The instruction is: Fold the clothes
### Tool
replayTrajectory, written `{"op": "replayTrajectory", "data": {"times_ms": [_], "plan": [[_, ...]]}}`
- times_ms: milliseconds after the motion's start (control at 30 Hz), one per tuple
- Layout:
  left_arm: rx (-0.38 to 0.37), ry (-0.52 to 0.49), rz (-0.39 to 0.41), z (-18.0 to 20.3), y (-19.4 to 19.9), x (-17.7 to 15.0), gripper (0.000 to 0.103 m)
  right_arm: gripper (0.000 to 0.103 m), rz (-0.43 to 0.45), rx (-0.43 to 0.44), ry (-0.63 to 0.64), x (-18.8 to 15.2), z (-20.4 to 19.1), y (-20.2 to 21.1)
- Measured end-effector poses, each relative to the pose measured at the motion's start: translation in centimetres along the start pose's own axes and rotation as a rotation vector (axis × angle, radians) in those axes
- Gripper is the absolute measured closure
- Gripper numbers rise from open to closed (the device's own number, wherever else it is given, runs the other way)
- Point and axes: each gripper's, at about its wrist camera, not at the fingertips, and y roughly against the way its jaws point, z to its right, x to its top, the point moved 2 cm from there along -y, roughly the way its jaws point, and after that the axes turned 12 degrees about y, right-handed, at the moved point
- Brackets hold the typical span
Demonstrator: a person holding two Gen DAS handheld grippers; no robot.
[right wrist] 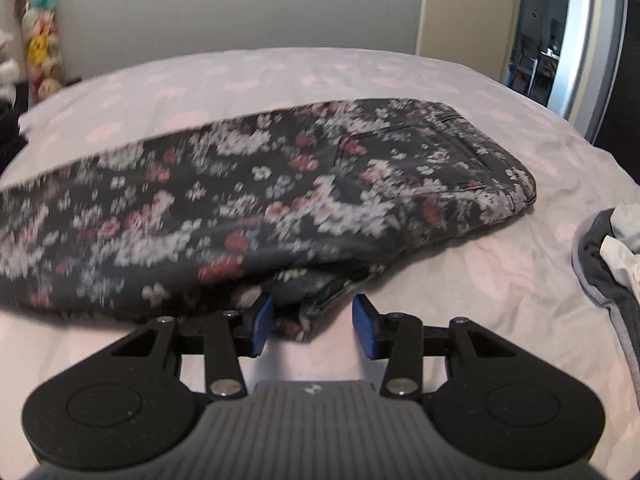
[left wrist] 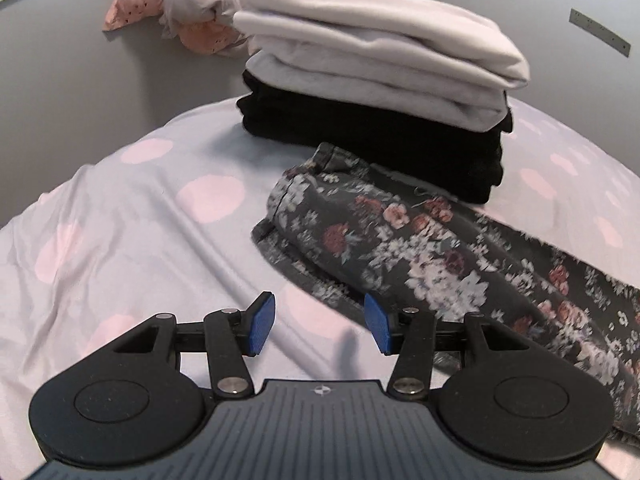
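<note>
The right gripper (right wrist: 313,322) has its blue fingers (right wrist: 262,322) apart, and a floppy corner of the flowery trousers (right wrist: 248,196) pokes in between them, but the fingers are not pinching it yet. I think it wants that edge so it can lift it. The left gripper (left wrist: 320,322) has its fingers apart too, with nothing in them, only the spotty bed cover (left wrist: 132,208) below. It sits just beside the narrow leg end of the trousers, likely ready to grab there. The trousers lie long and flat across the bed, folded once so both legs are together. Behind them is a neat pile of folded clothes (left wrist: 376,92), white on top and black below. More clothes (right wrist: 608,256) wait at the side.
</note>
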Motion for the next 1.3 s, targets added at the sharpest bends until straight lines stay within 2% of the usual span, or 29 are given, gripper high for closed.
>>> {"op": "replayTrajectory", "data": {"times_ms": [100, 133, 167, 300, 433, 600, 633, 667, 767, 800, 967, 1100, 1167, 1233, 1300], "plan": [[-0.045, 0.055, -0.024, -0.4, -0.4, 0.2, 0.045, 0.071, 0.018, -0.019, 0.028, 0.0, -0.2, -0.4], [-0.070, 0.078, -0.029, -0.5, -0.4, 0.3, 0.045, 0.086, 0.029, -0.014, 0.028, 0.0, -0.1, -0.5], [-0.090, 0.098, -0.030, -0.7, -0.4, 0.4, 0.045, 0.094, 0.042, -0.012, 0.027, 0.1, -0.2, -0.1], [-0.094, 0.192, -0.022, -2.3, -0.9, 1.3, 0.045, 0.097, 0.084, -0.089, 0.052, 0.2, -0.2, 2.4], [-0.124, 0.319, -0.043, -3.9, -2.3, 2.0, 0.045, 0.098, -0.083, -0.017, -0.026, -1.0, 1.0, -0.1], [-0.169, 0.393, -0.029, -4.7, -4.3, 2.8, 0.045, 0.098, -0.065, -0.025, -0.020, -0.9, 0.8, 0.2], [-0.171, 0.397, -0.028, -4.9, -4.8, 2.9, 0.045, 0.097, -0.064, -0.023, -0.022, -0.9, 0.8, 0.2], [-0.174, 0.401, -0.026, -5.0, -5.2, 2.9, 0.051, 0.097, -0.064, -0.017, -0.037, -1.0, 1.0, 0.2], [-0.202, 0.380, -0.013, -5.1, -5.6, 3.1, 0.076, 0.096, -0.061, -0.007, -0.075, -1.2, 1.4, 0.3], [-0.207, 0.372, -0.006, -5.0, -5.4, 3.2, 0.089, 0.096, -0.058, -0.011, -0.073, -1.2, 1.3, 0.3], [-0.184, 0.336, 0.044, -4.5, -3.8, 4.0, 0.092, 0.097, -0.036, -0.046, -0.026, -0.7, 0.7, 0.9], [-0.094, 0.269, 0.003, -4.1, -4.9, 3.4, 0.092, 0.097, -0.057, -0.050, -0.005, -0.7, 0.6, 0.7], [-0.062, 0.209, 0.009, -3.6, -5.2, 3.1, 0.090, 0.097, -0.087, -0.029, -0.023, -0.8, 0.9, 0.3], [-0.043, 0.183, 0.024, -3.3, -5.1, 3.0, 0.085, 0.096, -0.096, -0.011, -0.058, -0.9, 1.5, 0.2], [-0.020, 0.190, 0.036, -3.5, -4.6, 3.1, 0.070, 0.093, -0.094, -0.001, -0.087, -0.9, 2.0, 0.6]]}}
